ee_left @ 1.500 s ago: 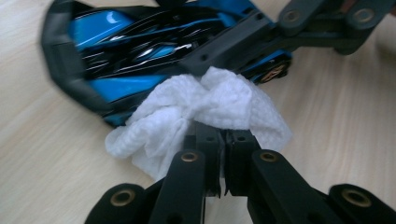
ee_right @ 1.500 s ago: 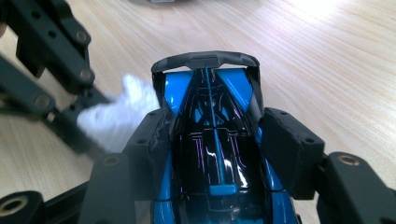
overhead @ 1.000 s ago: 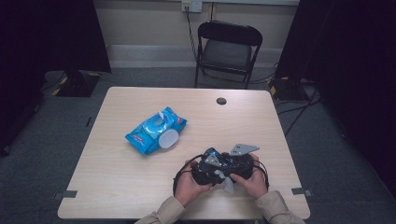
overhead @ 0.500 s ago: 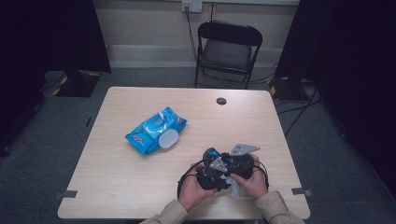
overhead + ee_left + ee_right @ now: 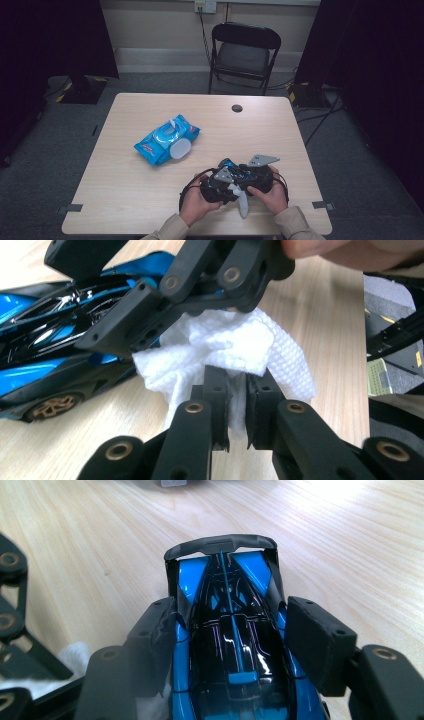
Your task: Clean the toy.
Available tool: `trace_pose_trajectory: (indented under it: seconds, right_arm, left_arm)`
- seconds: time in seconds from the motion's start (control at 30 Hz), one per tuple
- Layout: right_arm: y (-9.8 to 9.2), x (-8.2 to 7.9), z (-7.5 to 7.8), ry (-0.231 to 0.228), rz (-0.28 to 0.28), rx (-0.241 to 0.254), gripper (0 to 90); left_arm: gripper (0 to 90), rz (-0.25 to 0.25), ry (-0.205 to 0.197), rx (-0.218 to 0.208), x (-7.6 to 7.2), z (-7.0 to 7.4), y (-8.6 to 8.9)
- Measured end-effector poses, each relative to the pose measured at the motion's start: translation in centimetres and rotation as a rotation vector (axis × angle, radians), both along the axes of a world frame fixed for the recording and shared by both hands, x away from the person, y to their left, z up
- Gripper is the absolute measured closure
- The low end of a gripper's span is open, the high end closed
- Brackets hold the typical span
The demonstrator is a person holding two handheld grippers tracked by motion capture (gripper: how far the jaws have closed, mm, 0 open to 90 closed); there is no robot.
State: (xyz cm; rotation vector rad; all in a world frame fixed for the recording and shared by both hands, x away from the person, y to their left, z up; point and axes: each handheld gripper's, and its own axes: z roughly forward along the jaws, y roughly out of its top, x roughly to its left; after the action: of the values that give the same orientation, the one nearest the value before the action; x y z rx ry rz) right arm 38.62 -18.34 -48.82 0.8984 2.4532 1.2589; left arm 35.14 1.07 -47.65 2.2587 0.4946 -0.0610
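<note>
A blue and black toy car (image 5: 230, 645) sits between my right gripper's (image 5: 232, 630) pads, which hug both of its flanks. Its jaws have just been opening a little, with the car still between them. One wheel of the toy car (image 5: 50, 365) rests on the table. My left gripper (image 5: 237, 412) pinches a bunched white wipe (image 5: 225, 347). These jaws too have just eased open, and the wipe still fills the narrow gap. The wipe presses against the car's side under the right gripper's linkage. In the high view both hands hold the left gripper (image 5: 220, 186) and the right gripper (image 5: 252, 176) together near the front edge.
A blue pack of wipes (image 5: 167, 139) with its white lid flipped open lies left of centre on the wooden table (image 5: 125, 190). A small black round cap (image 5: 237, 108) sits near the far edge. A folding chair (image 5: 243, 52) stands behind the table.
The two hands and grippers have shifted slightly at the front edge. The white wipe now hangs lower between the hands. The pack has not moved.
</note>
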Motion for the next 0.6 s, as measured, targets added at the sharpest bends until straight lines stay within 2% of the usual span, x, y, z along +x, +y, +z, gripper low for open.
trace_pose_trajectory:
  seconds: [0.17, 0.23, 0.27, 0.33, 0.5, 0.6]
  right_arm:
    - [0.1, -0.4, 0.4, -0.005, 0.015, 0.009, 32.1]
    - [-0.1, -0.6, 0.8, -0.010, 0.017, 0.009, 32.4]
    - [-0.3, -0.8, 1.2, -0.015, 0.019, -0.001, 32.7]
    - [-0.5, -1.1, 1.4, -0.021, 0.022, -0.001, 33.5]
    - [-1.4, -2.7, 2.5, -0.026, 0.053, 0.038, 38.0]
    - [-1.5, -3.6, 2.8, -0.017, 0.076, 0.060, 40.6]
  left_arm:
    - [77.6, 0.005, 0.003, 0.004, 0.0, 0.2, 0.4]
    - [76.3, 0.003, -0.008, 0.010, 0.1, 0.3, 0.6]
    - [72.1, -0.002, -0.016, 0.016, 0.2, 0.3, 0.6]
    - [71.0, -0.007, -0.007, 0.024, 0.2, 0.3, 0.9]
    - [60.2, -0.007, -0.021, 0.067, 0.3, 0.5, 2.2]
    - [56.5, 0.001, -0.013, 0.090, 0.3, 0.5, 3.0]
